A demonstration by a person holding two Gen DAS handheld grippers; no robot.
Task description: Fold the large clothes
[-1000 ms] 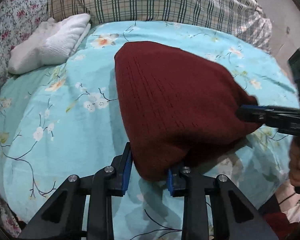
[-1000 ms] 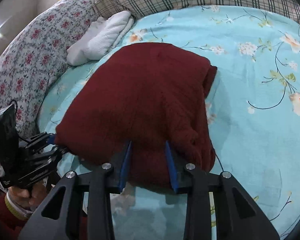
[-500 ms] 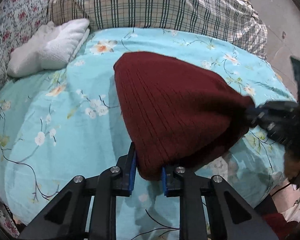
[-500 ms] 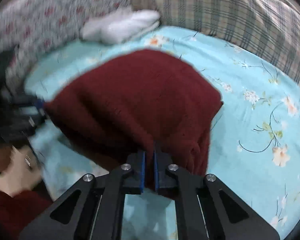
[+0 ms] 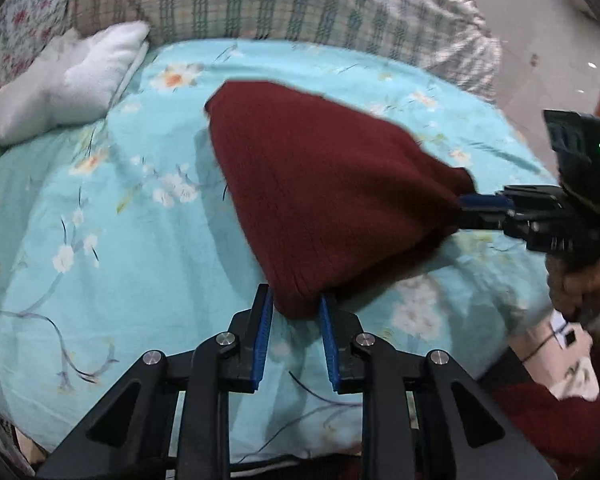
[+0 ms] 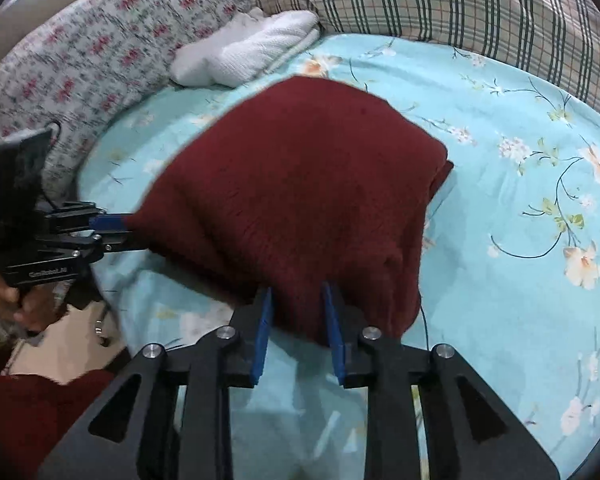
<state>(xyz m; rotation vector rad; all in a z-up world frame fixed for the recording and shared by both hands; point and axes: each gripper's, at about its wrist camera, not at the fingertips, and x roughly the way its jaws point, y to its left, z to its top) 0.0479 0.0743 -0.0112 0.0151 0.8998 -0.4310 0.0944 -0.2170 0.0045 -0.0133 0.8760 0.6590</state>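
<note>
1. While both near corners of the maroon knit sweater (image 5: 324,196) hang lifted off the bed (image 5: 100,240), its far edge still lies on the blue flowered sheet; a second ago the whole near edge lay on the sheet.
2. A second ago each tool stood spread around its corner; both then pinched and raised the cloth, so I judge a fold away from the person is starting.
3. Left tool (image 5: 296,312): its blue pads sit against a bunched corner of the sweater, and the jaws are easing apart slightly with the cloth between them.
4. Right tool (image 6: 298,312): likewise closed on the other corner, jaws widening a little with the knit between them. That loosening could let a corner slip before the fold is carried over.
5. Count: one sweater, two tools, two hands gripping them. One white folded cloth (image 6: 252,52) lies well apart at the bed's far end, beside one plaid cushion (image 6: 460,4) and one rose-print cushion (image 6: 100,52).
</note>
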